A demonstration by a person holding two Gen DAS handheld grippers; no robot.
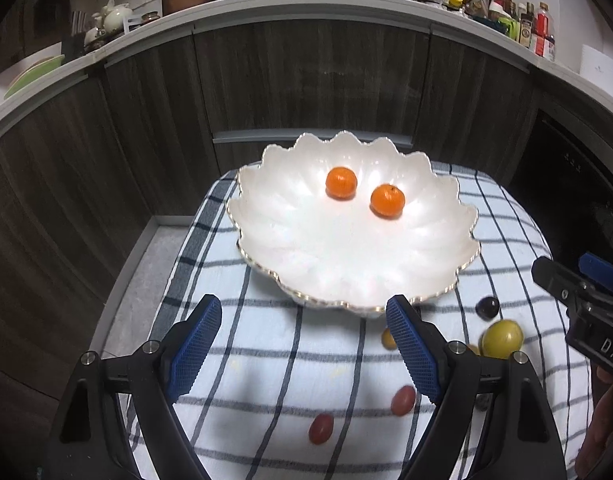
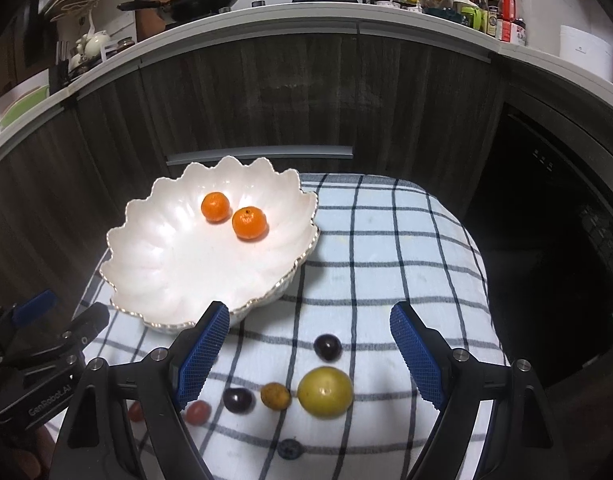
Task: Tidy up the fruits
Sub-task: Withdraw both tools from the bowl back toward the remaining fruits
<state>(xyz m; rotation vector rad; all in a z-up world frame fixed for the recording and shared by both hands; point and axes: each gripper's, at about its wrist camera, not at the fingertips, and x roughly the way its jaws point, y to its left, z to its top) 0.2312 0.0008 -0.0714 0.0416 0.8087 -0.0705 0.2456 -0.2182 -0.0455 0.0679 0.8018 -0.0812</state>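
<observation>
Left wrist view: the left tongs (image 1: 302, 322) stand wide open over the checked cloth (image 1: 266, 344), holding and touching nothing.
Left tongs build: black arms, blue pads (image 1: 198, 346) with a fine waffle texture, round metal screws at the joints.
Right wrist view: the right tongs (image 2: 309, 330) also gape wide and grip nothing; they hang above the loose fruit on the cloth.
Neighbouring tool: each view catches the other gripper at its edge, black with blue pads.
Tabletop cover: white cloth with dark blue grid lines, slightly rumpled, draped over the tabletop.
Bowl: a white bowl (image 1: 446, 216) with a glossy, pearly surface, fluted sides and a scalloped, gold-edged rim, set toward the cloth's far left part.
Fruit in bowl: two small oranges (image 1: 341, 183) (image 1: 387, 200), round and dimpled, lying near each other in the far half of the bowl.
Fruit on cloth, left to right in the right wrist view: two small red oval fruits (image 2: 197, 412), one partly hidden behind the tong arm; a dark purple round one (image 2: 237, 399); a small mottled yellow-brown one (image 2: 275, 395); a larger smooth yellow-green round fruit (image 2: 325, 391).
Further pieces: another dark purple fruit (image 2: 327, 347) just beyond the yellow-green one; a small dark bluish item (image 2: 288, 449) nearest the camera, too blurred to name.
Background: dark wood-grain cabinet fronts under a pale counter carrying a pan, bottles and jars.
</observation>
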